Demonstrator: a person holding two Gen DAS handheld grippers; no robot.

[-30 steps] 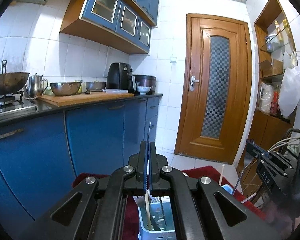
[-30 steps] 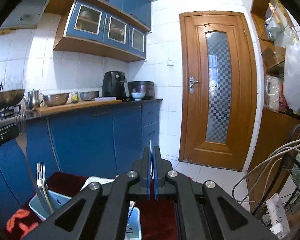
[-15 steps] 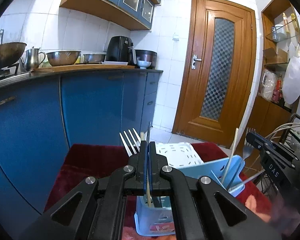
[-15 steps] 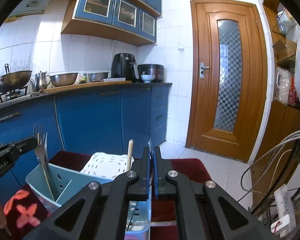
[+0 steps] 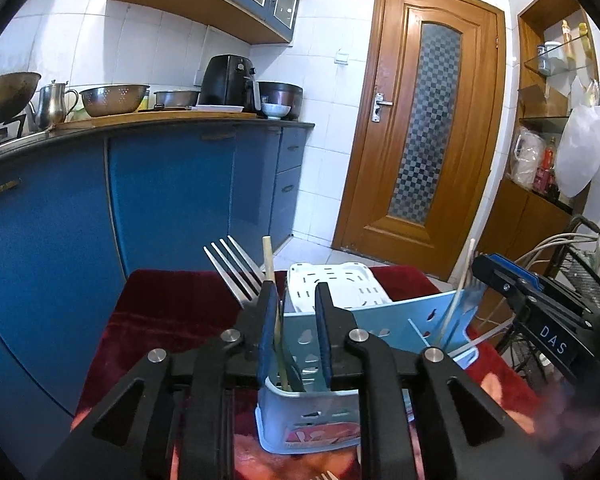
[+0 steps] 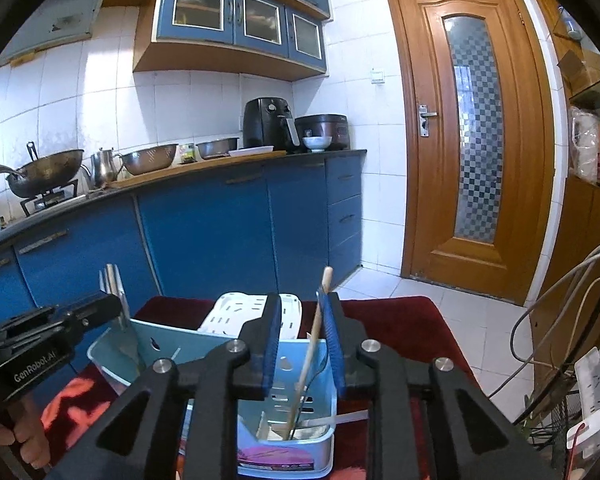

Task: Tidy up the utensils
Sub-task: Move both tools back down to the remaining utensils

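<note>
A light blue utensil caddy (image 5: 384, 320) (image 6: 160, 340) stands on a dark red cloth (image 5: 168, 304). My left gripper (image 5: 296, 286) hangs over its near compartment and its jaws are opening. A steel fork (image 5: 230, 262) and a wooden chopstick (image 5: 269, 258) stand in that compartment and lean by the left pad, gripped by neither pad. My right gripper (image 6: 302, 298) is over another compartment, its jaws also opening. A wooden chopstick (image 6: 320, 320) stands loose between them, leaning toward the right finger. Each gripper shows in the other's view: the right gripper (image 5: 500, 280) and the left gripper (image 6: 80, 316).
A white slotted basket (image 5: 332, 284) lies behind the caddy. Blue kitchen cabinets (image 6: 204, 240) run along the left under a counter with pots and an air fryer (image 6: 268, 124). A wooden door (image 6: 472, 140) is ahead, and cables and a wire rack (image 6: 572, 360) are at the right.
Both grippers' jaws were shut on thin utensils and now stand apart. The left gripper has sunk toward the caddy, and the utensils now stand in the compartments.
</note>
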